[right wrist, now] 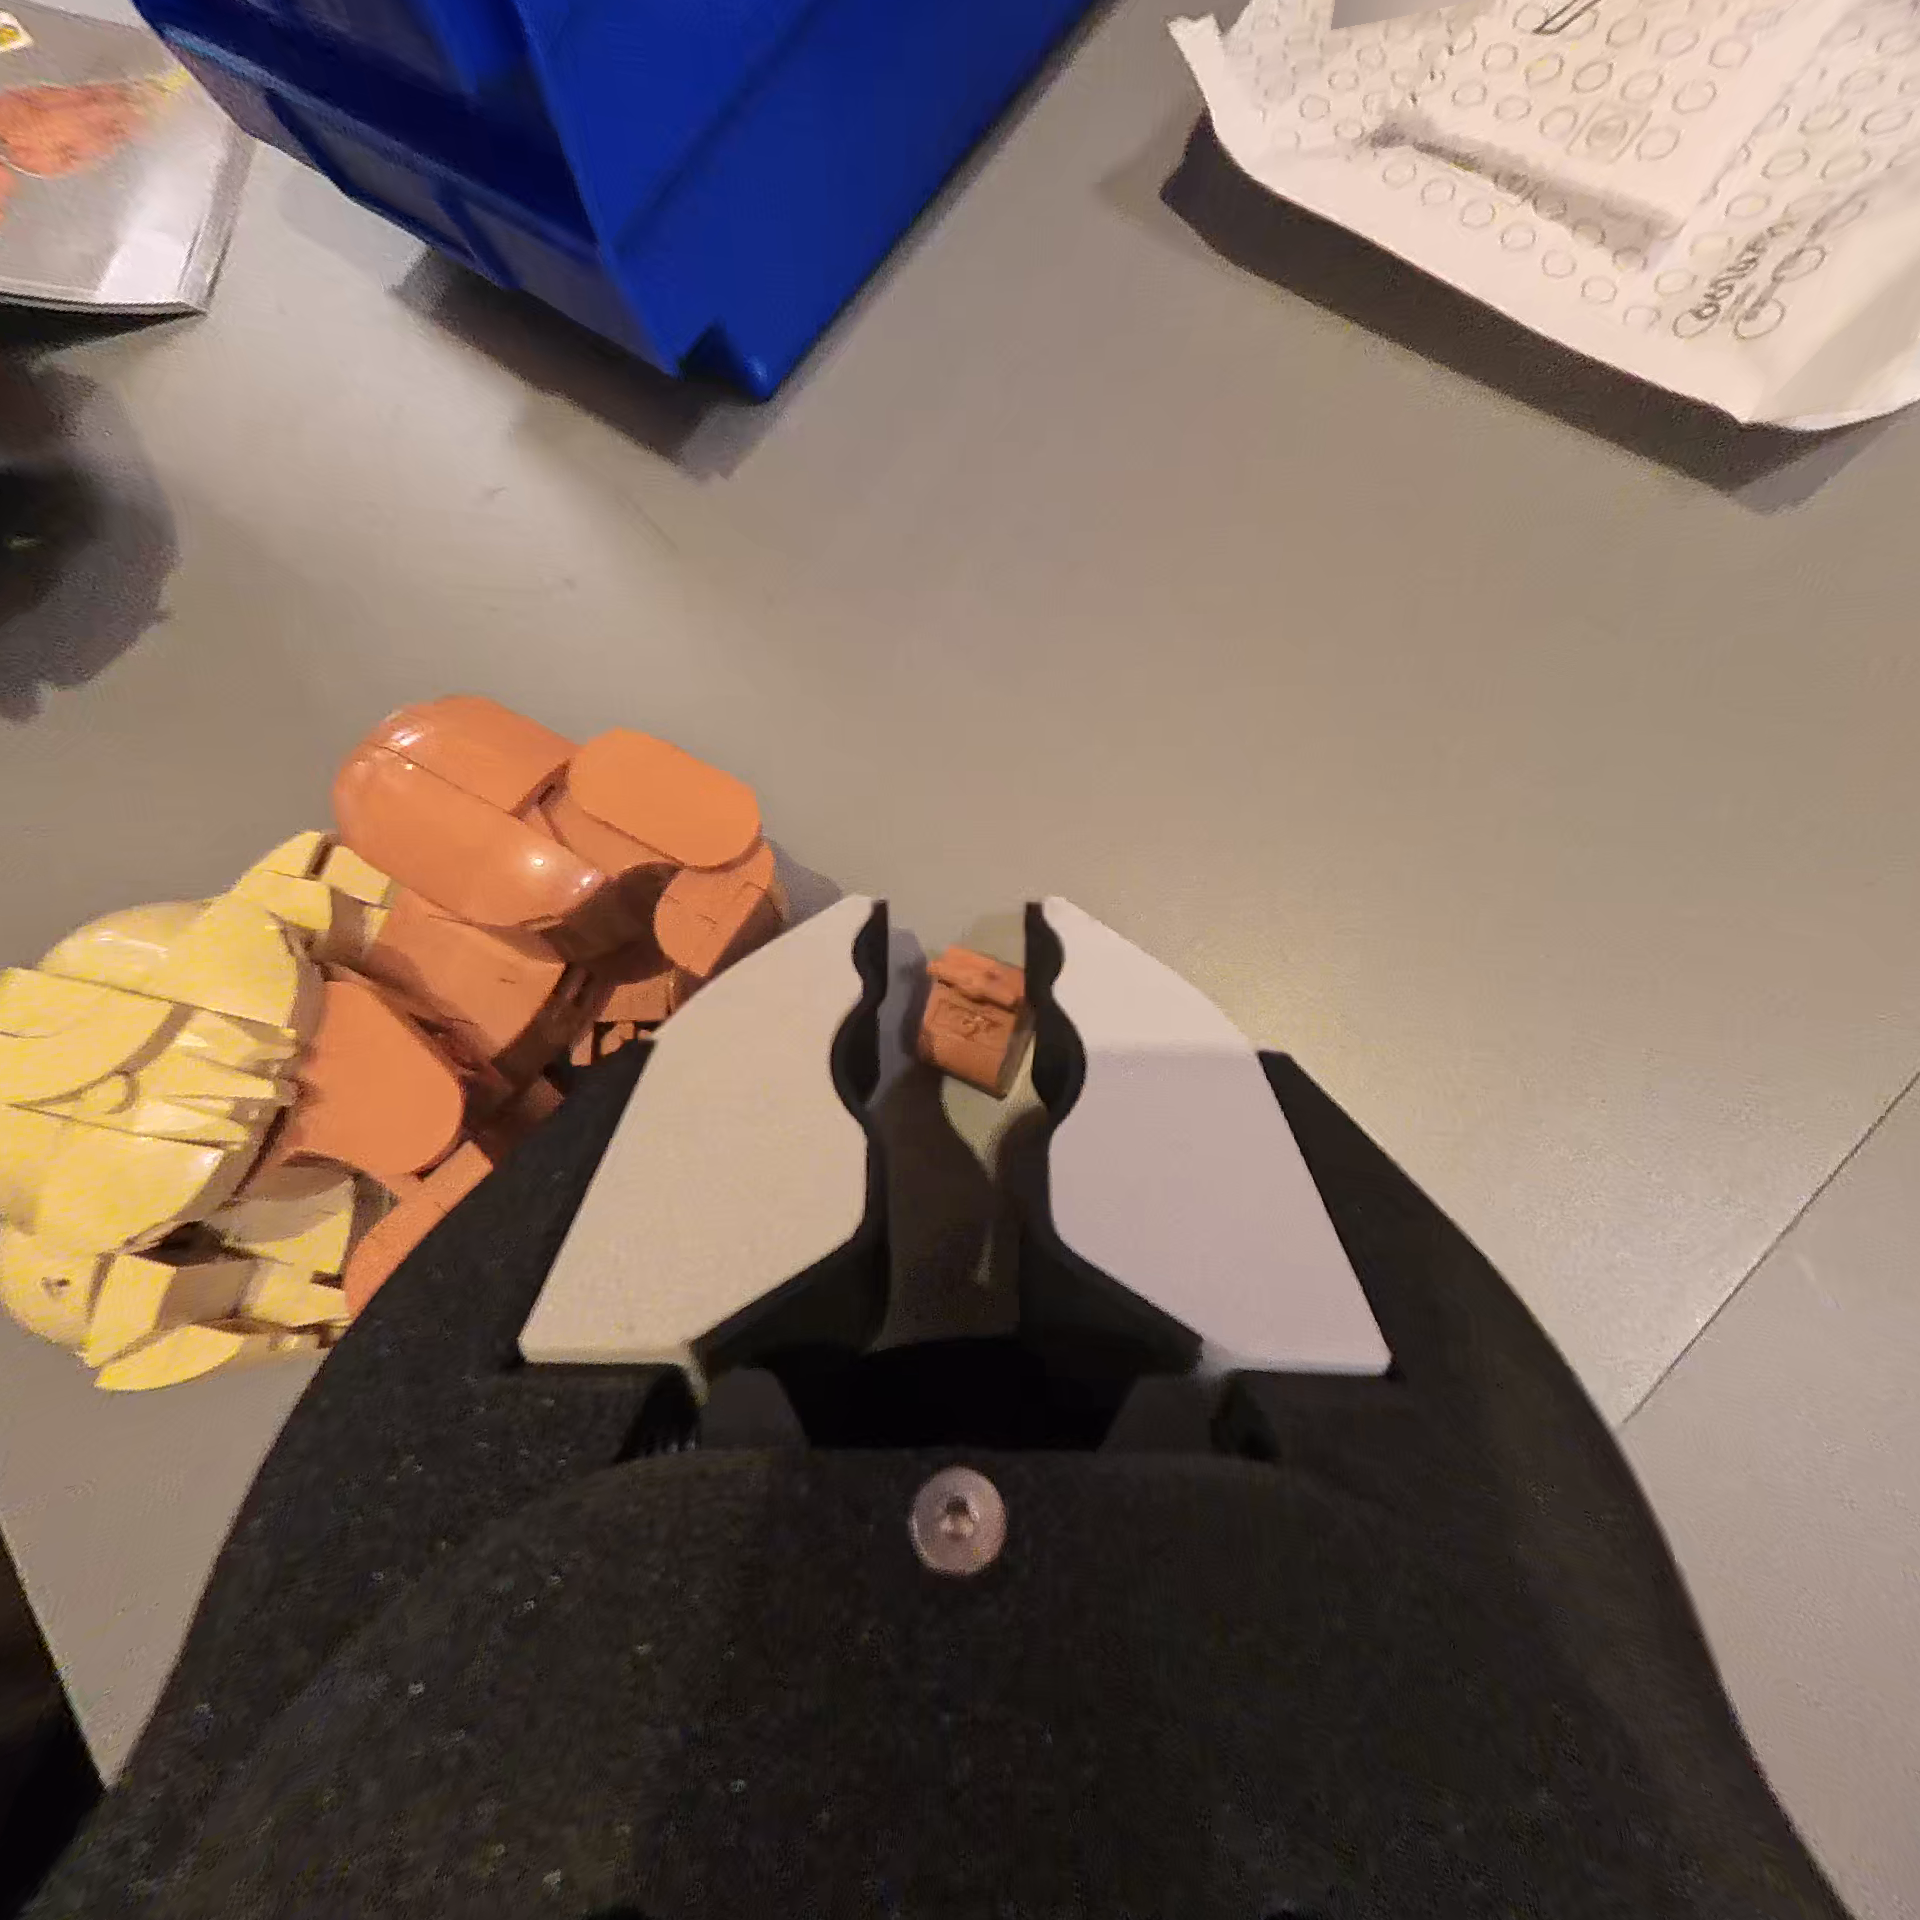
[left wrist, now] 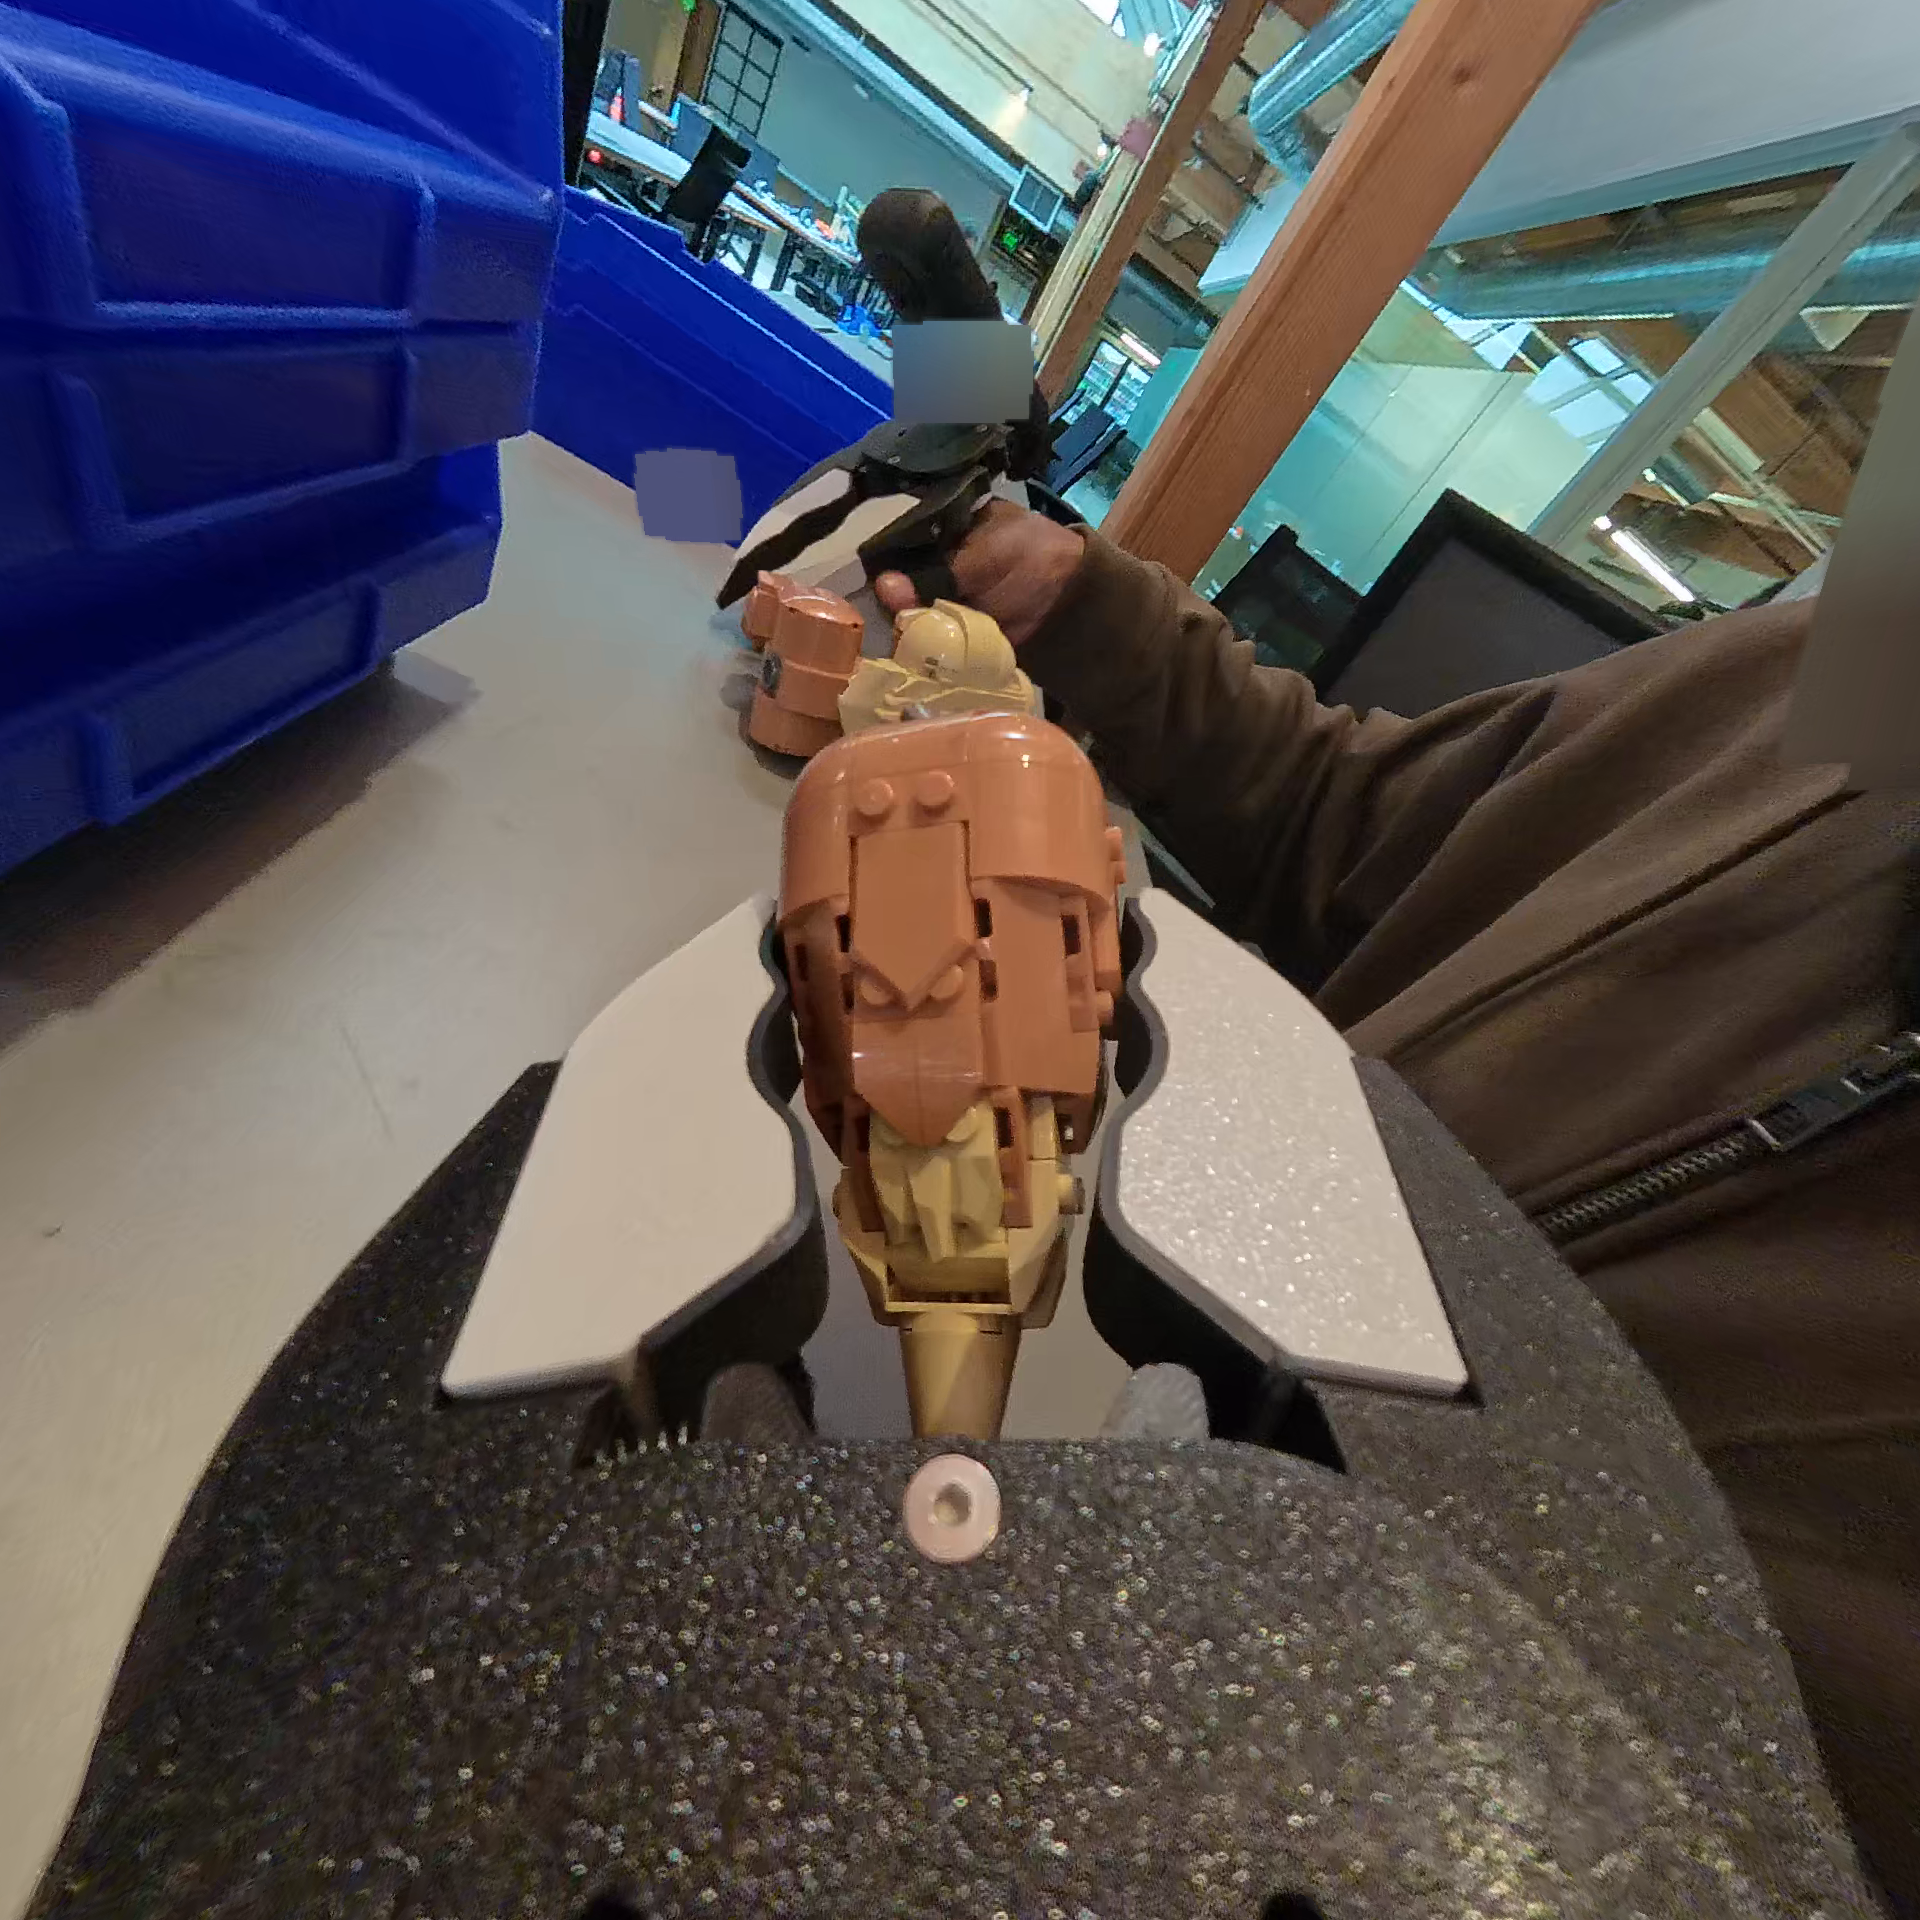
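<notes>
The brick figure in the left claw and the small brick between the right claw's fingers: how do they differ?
The brick figure is a large assembly of many orange-brown and tan pieces; the small brick is one orange-brown piece. The left claw clamps the figure; the brick lies between the right claw fingers, grip unclear. Both share the orange-brown colour.

Both pictures are bright and bend at the edges like a fish-eye; daylight comes in through big windows [left wrist: 1455, 436] far off; soft dark shadows lie on the grey table [right wrist: 1247, 644] beside the blue bin [right wrist: 727, 156]; edges look blurry.
</notes>
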`<action>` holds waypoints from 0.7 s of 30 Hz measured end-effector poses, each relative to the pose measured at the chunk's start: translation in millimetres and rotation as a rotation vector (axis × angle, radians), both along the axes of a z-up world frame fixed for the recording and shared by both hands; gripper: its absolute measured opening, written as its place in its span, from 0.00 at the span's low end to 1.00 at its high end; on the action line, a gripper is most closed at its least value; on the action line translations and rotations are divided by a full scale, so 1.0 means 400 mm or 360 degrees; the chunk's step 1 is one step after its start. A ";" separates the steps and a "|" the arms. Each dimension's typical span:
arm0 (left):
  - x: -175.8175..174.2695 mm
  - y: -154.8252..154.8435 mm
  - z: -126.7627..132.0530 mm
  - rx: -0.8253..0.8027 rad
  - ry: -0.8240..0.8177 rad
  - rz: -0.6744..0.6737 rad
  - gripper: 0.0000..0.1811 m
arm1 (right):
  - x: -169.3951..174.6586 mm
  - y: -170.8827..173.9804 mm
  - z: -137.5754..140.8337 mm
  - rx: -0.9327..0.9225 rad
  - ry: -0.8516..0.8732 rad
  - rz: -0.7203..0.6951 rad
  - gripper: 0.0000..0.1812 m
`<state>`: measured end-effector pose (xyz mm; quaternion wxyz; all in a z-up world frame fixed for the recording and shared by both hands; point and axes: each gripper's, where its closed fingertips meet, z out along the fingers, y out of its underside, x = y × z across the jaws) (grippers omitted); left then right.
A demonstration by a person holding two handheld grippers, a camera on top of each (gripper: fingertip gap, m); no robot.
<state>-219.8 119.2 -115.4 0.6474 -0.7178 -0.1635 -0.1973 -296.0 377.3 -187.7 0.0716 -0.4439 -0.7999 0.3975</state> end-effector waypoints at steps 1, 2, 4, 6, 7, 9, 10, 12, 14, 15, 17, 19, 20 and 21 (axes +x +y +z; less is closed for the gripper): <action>0.000 -0.005 -0.002 -0.0010 0.0003 0.0009 0.33 | -0.002 0.006 0.004 0.0005 0.0016 -0.0028 0.16; 0.000 -0.011 -0.004 -0.0025 0.0006 0.0017 0.33 | -0.003 0.014 0.015 0.0014 0.0041 -0.0063 0.17; -0.004 -0.020 -0.014 -0.0075 0.0029 0.0039 0.33 | -0.001 0.029 0.055 0.0036 0.0126 -0.0127 0.19; -0.008 -0.027 -0.032 -0.0178 0.0103 0.0060 0.33 | 0.012 0.034 0.108 0.0125 0.0248 -0.0174 0.19; -0.012 -0.031 -0.046 -0.0254 0.0169 0.0071 0.33 | 0.024 0.023 0.138 0.0176 0.0316 -0.0172 0.19; -0.019 -0.039 -0.075 -0.0424 0.0329 0.0090 0.33 | 0.060 -0.035 0.195 0.0271 0.0439 -0.0107 0.19; -0.021 -0.042 -0.088 -0.0500 0.0409 0.0090 0.33 | 0.083 -0.086 0.217 0.0303 0.0495 -0.0039 0.19; -0.022 -0.047 -0.113 -0.0640 0.0551 0.0087 0.33 | 0.136 -0.222 0.245 0.0315 0.0579 0.0152 0.19; -0.019 -0.049 -0.132 -0.0740 0.0649 0.0074 0.33 | 0.189 -0.380 0.242 0.0242 0.0616 0.0358 0.18; -0.017 -0.050 -0.141 -0.0780 0.0695 0.0068 0.33 | 0.209 -0.454 0.228 0.0202 0.0615 0.0451 0.18; -0.016 -0.056 -0.158 -0.0846 0.0777 0.0066 0.33 | 0.216 -0.569 0.186 0.0171 0.0632 0.0548 0.18; -0.019 -0.064 -0.170 -0.0903 0.0852 0.0068 0.33 | 0.183 -0.637 0.143 0.0201 0.0667 0.0556 0.18; -0.024 -0.069 -0.172 -0.0915 0.0909 0.0076 0.33 | 0.159 -0.660 0.133 0.0204 0.0695 0.0536 0.19; -0.028 -0.075 -0.173 -0.0927 0.0965 0.0082 0.33 | 0.131 -0.678 0.134 0.0179 0.0736 0.0505 0.19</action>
